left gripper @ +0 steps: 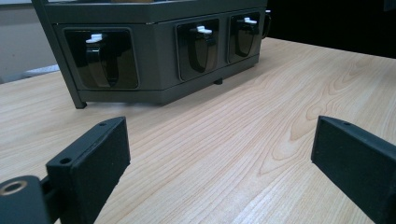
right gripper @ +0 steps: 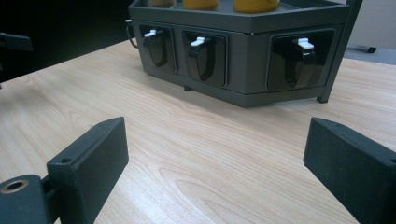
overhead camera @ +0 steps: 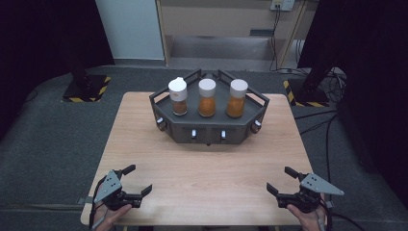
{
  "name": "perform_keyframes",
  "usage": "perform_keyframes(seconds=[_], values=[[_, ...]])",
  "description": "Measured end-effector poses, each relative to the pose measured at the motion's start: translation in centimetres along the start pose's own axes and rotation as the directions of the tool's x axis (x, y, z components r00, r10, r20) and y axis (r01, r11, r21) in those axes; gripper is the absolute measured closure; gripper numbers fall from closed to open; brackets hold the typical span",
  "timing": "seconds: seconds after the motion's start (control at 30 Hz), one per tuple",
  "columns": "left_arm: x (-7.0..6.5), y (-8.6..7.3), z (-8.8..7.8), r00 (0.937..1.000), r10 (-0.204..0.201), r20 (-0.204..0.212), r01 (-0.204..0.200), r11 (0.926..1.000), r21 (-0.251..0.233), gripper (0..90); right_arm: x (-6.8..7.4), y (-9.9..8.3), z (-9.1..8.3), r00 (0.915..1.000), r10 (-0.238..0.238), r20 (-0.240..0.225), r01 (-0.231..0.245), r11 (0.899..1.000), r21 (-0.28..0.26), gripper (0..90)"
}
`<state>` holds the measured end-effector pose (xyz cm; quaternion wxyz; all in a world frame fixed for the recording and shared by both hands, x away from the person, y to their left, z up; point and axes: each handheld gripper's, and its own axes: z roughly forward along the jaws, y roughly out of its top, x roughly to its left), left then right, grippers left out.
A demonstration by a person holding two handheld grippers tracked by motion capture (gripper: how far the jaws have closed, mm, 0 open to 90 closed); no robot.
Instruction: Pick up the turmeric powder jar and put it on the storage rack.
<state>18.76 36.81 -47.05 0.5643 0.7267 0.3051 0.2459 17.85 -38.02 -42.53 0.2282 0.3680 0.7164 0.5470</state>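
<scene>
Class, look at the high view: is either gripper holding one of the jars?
No. All three jars stand on the rack, while the left gripper and right gripper sit open near the table's front edge.

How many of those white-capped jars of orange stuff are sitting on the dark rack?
3, in a row on top of the rack: the left jar, the middle jar and the right jar. None seems hidden.

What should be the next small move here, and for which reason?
Probably bring one gripper forward toward the grey rack. Both the left gripper and the right gripper rest near the table's front edge, jaws wide open and holding nothing, while the three jars stand far across the table on the rack.
</scene>
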Motion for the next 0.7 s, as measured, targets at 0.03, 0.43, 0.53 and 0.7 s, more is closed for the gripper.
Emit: perform_keyframes(seconds=[0.03, 0.43, 0.53, 0.7], values=[[0.0, -0.01, -0.01, 1.0, 0.0, 0.0, 0.0, 1.0, -0.001, 3.5, -0.01, 0.0, -0.01, 1.0, 0.0, 0.001, 0.0, 1.0, 0.001, 6.5], [-0.02, -0.02, 0.01, 1.0, 0.0, 0.002, 0.0, 1.0, -0.003, 3.5, 0.0, 0.0, -0.02, 1.0, 0.001, 0.001, -0.001, 1.0, 0.003, 6.6], [-0.02, -0.02, 0.0, 1.0, 0.001, 0.003, -0.001, 1.0, -0.004, 3.5, 0.01, 0.0, -0.03, 1.0, 0.002, 0.002, -0.002, 1.0, 0.002, 6.6], [-0.01, -0.03, 0.01, 1.0, 0.001, 0.003, -0.001, 1.0, -0.005, 3.5, -0.02, -0.04, -0.03, 1.0, 0.001, 0.003, -0.001, 1.0, 0.001, 6.6]])
